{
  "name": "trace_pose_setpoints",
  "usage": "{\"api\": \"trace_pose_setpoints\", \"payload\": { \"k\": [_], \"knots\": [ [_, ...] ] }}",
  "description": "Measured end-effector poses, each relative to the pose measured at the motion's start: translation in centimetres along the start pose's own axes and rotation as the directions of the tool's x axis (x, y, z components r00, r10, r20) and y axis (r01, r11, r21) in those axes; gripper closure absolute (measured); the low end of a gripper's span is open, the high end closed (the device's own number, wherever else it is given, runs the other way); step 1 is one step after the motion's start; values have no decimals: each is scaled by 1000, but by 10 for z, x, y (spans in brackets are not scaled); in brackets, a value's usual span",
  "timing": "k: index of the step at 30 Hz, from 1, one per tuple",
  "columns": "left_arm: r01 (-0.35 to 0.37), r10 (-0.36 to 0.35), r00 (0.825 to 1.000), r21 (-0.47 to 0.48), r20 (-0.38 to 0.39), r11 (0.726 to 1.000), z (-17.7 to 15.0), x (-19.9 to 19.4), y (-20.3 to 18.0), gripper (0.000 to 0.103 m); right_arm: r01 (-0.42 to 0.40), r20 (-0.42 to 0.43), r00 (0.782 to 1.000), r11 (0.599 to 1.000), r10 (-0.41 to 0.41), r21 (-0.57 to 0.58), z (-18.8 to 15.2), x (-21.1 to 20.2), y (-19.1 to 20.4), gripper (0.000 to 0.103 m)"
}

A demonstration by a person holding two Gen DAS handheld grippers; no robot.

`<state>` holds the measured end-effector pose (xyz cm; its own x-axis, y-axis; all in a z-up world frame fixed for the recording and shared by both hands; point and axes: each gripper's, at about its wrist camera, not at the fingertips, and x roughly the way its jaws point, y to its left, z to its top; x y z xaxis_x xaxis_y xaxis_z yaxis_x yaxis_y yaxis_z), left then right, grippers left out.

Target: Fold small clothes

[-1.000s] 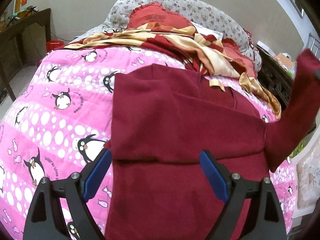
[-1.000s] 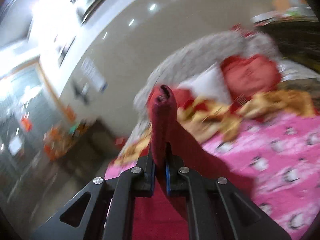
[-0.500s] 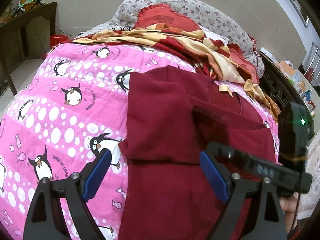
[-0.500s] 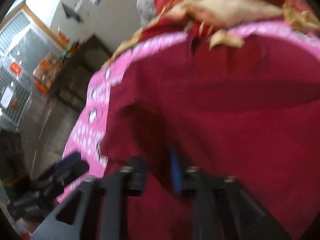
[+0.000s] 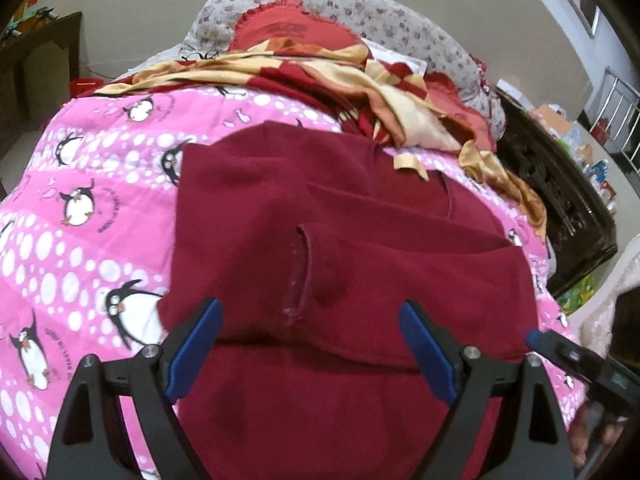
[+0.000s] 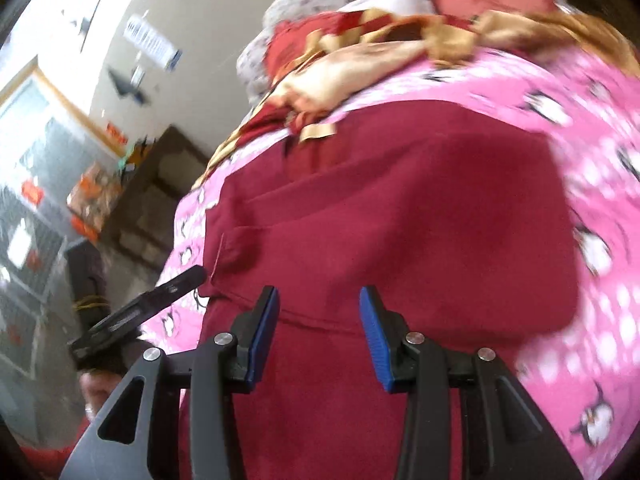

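Observation:
A dark red garment [image 5: 360, 280] lies flat on the pink penguin blanket [image 5: 80, 220]. One sleeve is folded across its body, and the cuff [image 5: 300, 276] ends near the middle. My left gripper [image 5: 308, 320] hovers wide open just above the garment's near part, with the cuff in line between its blue pads and untouched. My right gripper [image 6: 320, 300] is over the same garment [image 6: 400, 220]. Its jaws are opening and nothing is between them. One finger of the right gripper [image 5: 560, 350] shows at the left view's right edge.
A crumpled gold-and-red cloth [image 5: 320, 76], a red cushion [image 5: 288, 28] and a floral pillow [image 5: 380, 12] lie at the head of the bed. Dark carved wooden furniture [image 5: 560, 200] runs along the bed's right side. A dark cabinet [image 6: 160, 184] stands on the other side.
The right gripper held the sleeve up in the air, brought it down across the garment's body and let go. The sleeve now lies flat. The left gripper stayed open and shifted slightly.

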<state>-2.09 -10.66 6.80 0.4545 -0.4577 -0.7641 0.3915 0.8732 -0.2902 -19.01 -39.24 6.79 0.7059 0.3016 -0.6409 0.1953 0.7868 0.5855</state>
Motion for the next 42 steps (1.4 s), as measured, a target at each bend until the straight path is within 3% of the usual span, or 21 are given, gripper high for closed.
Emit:
{"api": "trace_pose_setpoints", "payload": {
  "k": [1,3,5,6,8,12,18,20,25,28,31,34,36,38,39,42],
  "knots": [
    [7,-7,1000,10,-4,1000,1,6,-5,12,14,12,1000,1000,-14,11,-3,-6,-6,43],
    [20,-19,1000,48,-23,999,2,16,-13,35,56,32,998,998,-56,28,-6,-14,-16,43],
    [-17,24,998,109,-64,994,4,29,-23,83,91,38,995,994,-93,53,-6,-20,-27,43],
    [-15,25,997,131,-73,991,6,32,-27,85,103,45,993,992,-106,72,-6,-24,-35,43],
    [7,1,998,145,-56,989,9,26,-32,86,120,60,990,987,-127,105,-3,-35,-46,43],
    [41,-52,997,170,61,985,35,-16,-38,86,131,97,984,978,-148,163,8,-42,-59,42],
    [52,-67,989,113,130,992,63,-42,-14,86,230,132,957,952,-259,203,40,-36,-78,29],
    [28,-40,992,100,118,995,58,-36,-6,86,233,105,959,946,-262,225,51,-22,-89,25],
    [-68,63,997,103,42,992,28,-3,12,86,270,8,960,935,-279,230,64,15,-104,24],
    [-84,83,996,92,14,992,18,10,20,86,254,-9,966,947,-257,198,68,28,-100,25],
    [-87,86,996,87,11,992,14,16,24,86,304,76,946,945,-315,123,73,17,-84,71],
    [-101,99,995,79,28,992,13,21,25,85,349,177,916,933,-359,87,77,2,-72,75],
    [-105,105,994,73,7,992,11,28,26,78,400,165,897,912,-410,88,79,6,-77,75],
    [-99,101,995,72,-23,992,8,34,27,66,502,121,852,860,-510,92,78,16,-88,80],
    [-101,103,994,79,-23,992,6,34,27,66,514,100,847,852,-522,102,76,18,-93,80],
    [-114,116,993,105,-7,988,3,24,23,61,431,112,886,889,-449,155,68,-1,-97,80]
  ]
}}
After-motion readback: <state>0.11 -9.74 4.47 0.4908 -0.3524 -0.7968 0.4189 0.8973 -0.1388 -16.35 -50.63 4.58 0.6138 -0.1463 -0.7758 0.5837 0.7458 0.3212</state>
